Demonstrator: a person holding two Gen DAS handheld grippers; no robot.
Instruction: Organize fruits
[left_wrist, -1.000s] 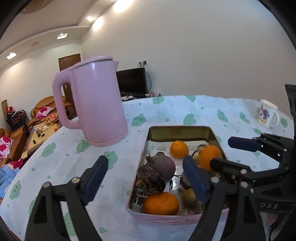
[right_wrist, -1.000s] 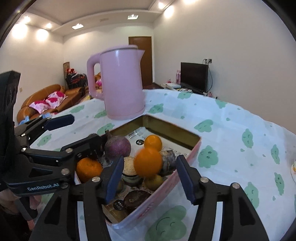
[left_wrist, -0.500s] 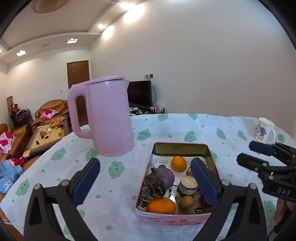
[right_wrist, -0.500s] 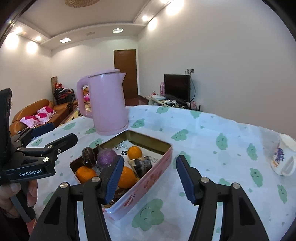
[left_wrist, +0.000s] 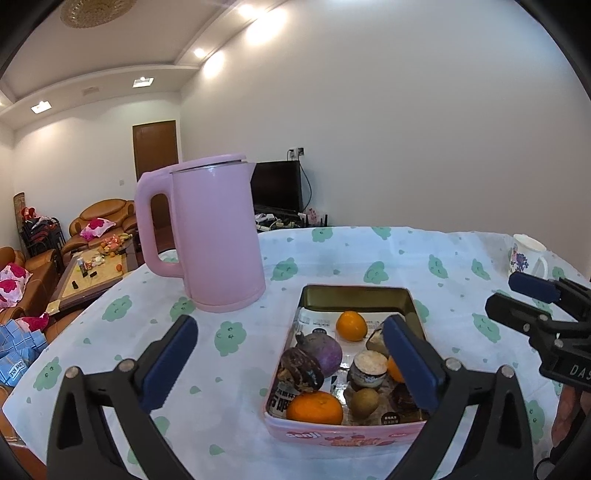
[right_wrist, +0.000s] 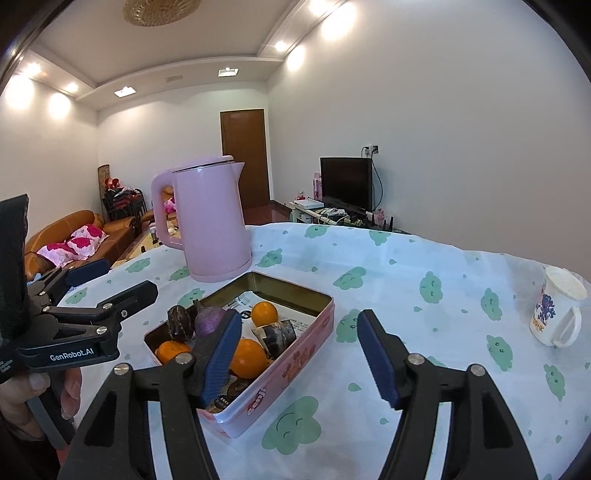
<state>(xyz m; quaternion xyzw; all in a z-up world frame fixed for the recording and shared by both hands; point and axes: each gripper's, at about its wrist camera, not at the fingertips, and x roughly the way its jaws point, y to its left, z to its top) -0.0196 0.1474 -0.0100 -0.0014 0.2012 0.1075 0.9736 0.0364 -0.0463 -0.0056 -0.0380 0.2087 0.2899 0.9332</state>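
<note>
A pink tin tray (left_wrist: 347, 432) (right_wrist: 280, 373) sits on the green-patterned tablecloth. It holds three oranges (right_wrist: 248, 357) (left_wrist: 314, 407) (left_wrist: 351, 325), a purple fruit (left_wrist: 327, 350), a dark brown fruit (left_wrist: 301, 371), a kiwi (left_wrist: 364, 402) and other pieces. My left gripper (left_wrist: 286, 328) hovers wide open just before the tray's near left side, with nothing between its fingers. My right gripper (right_wrist: 299, 321) hangs over the tray's right corner. Its jaws are opening and nothing is between them. Each gripper also shows in the other's view: the left gripper (right_wrist: 123, 277), the right gripper (left_wrist: 532, 299).
A tall pink kettle (left_wrist: 218, 236) (right_wrist: 207, 221) stands behind the tray to the left. A white mug (right_wrist: 557, 312) (left_wrist: 524, 254) sits at the far right of the table. The table edge drops off at the left toward a sofa and a low table.
Both grippers drew back and rose from the tray. The orange between the right jaws a second ago now lies in the tray. The left jaws spread wider.
</note>
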